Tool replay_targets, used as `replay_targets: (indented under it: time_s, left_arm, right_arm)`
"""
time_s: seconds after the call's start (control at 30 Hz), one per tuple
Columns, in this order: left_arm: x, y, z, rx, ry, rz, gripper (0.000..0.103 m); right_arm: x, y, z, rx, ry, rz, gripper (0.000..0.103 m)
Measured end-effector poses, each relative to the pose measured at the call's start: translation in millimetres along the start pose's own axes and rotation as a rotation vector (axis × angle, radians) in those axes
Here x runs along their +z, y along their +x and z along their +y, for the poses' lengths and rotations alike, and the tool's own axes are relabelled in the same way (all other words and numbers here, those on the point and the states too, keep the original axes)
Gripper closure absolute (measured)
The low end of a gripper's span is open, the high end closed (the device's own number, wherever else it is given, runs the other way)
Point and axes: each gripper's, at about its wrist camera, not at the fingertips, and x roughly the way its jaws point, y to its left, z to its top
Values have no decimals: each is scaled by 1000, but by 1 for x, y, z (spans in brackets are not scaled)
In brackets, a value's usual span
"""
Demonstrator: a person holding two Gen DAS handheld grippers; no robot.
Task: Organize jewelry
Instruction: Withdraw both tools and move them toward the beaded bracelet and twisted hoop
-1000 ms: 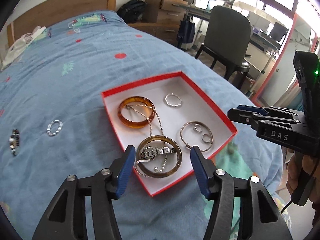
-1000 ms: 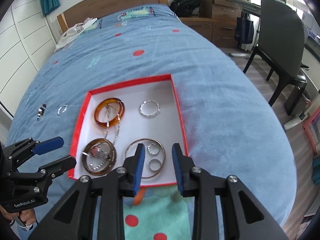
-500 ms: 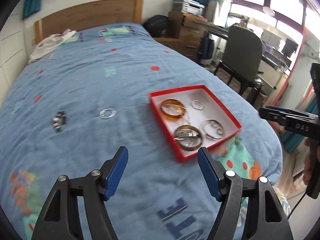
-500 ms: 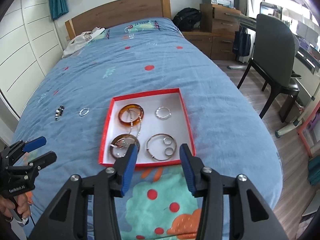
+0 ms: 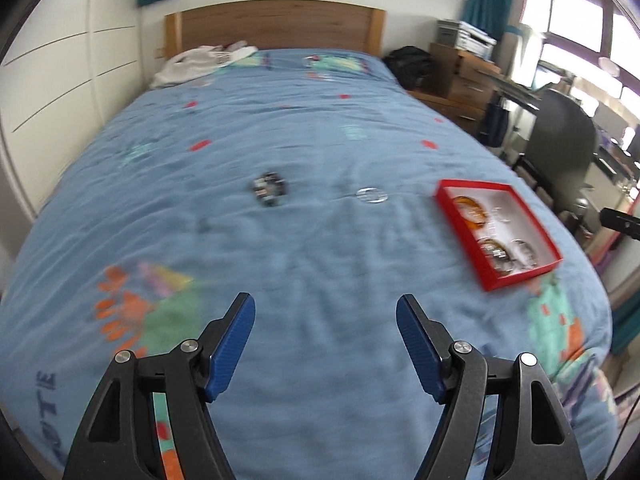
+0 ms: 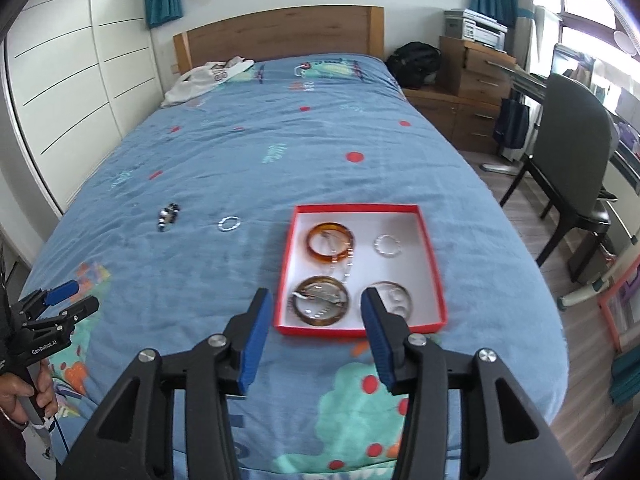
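Now both tongs, left tongs (image 5: pixel 325 336) and right tongs (image 6: pixel 316 330), have just been opening, empty, probably to fetch the silver ring (image 6: pixel 229 224) and beaded bracelet (image 6: pixel 169 216) on the bed (image 6: pixel 248 152) for the red box (image 6: pixel 434 276).

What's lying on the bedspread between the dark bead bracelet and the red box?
One small silver ring lies between the dark bead bracelet and the red box; otherwise bare bedspread, clearest in the right wrist view.
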Motion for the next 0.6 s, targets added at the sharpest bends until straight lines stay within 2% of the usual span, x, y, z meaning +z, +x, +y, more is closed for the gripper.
replay_targets:
  time_s: [0.17, 0.4, 0.6]
  left_arm:
    - [-13, -2, 40, 46, -61, 12, 27]
    - [-16, 7, 75, 76, -145, 26, 23]
    - [-6, 30, 94, 88, -194, 37, 15]
  right_arm:
    - [-11, 20, 25, 46, -12, 36, 57]
    - [-20, 52, 54, 89, -53, 97, 54]
    - [-8, 73, 72, 124, -56, 80, 41]
